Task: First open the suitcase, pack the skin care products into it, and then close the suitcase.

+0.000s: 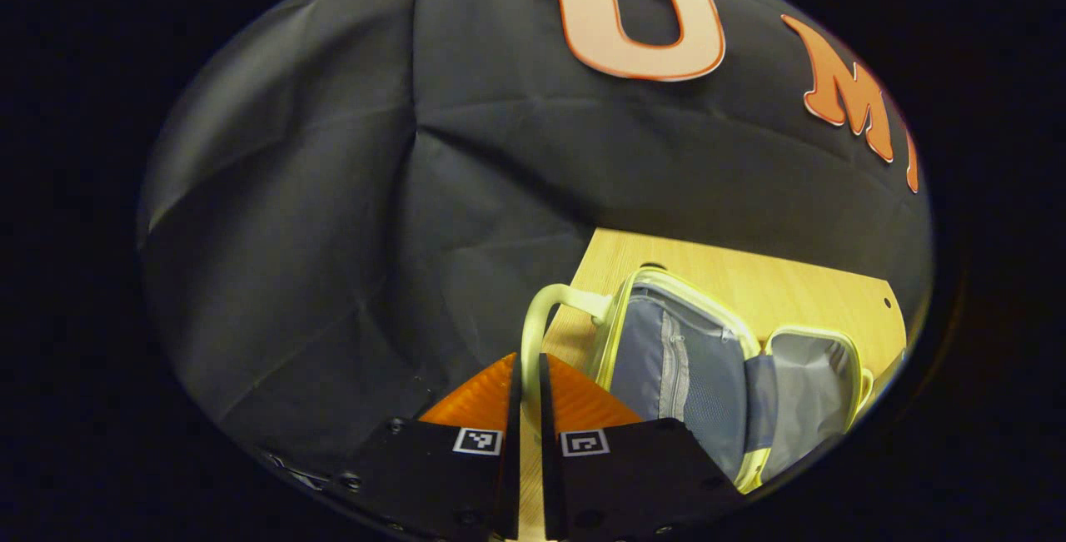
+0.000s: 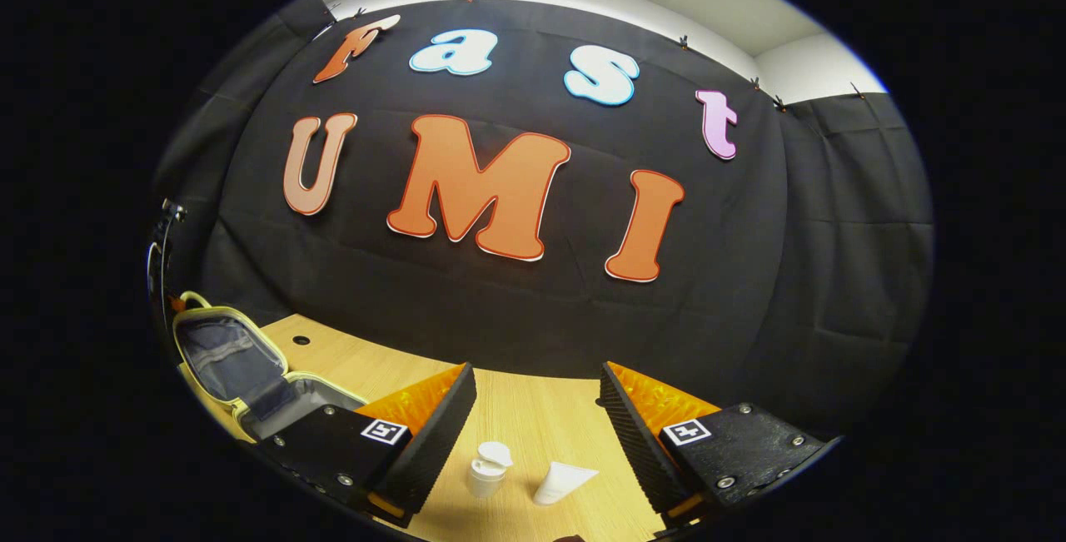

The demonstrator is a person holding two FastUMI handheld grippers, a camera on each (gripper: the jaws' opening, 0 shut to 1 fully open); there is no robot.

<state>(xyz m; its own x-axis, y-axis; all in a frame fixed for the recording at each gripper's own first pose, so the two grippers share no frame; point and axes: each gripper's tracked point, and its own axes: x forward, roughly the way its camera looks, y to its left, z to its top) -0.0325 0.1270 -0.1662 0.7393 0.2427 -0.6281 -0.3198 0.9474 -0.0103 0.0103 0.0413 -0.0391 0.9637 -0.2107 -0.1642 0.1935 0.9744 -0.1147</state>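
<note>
Already, in the left gripper view, my left gripper has its fingers closed on the pale handle of the suitcase, I judge to steady the case while it gets packed. It lies open on the worktop, both lined halves facing up.

Next, in the right gripper view, my right gripper has its fingers spread wide and empty above 2 skin care items: a small flip-cap bottle and a white tube, just beside each other. The wide spread suits picking 1 up. The suitcase sits well apart at the far left.
</note>
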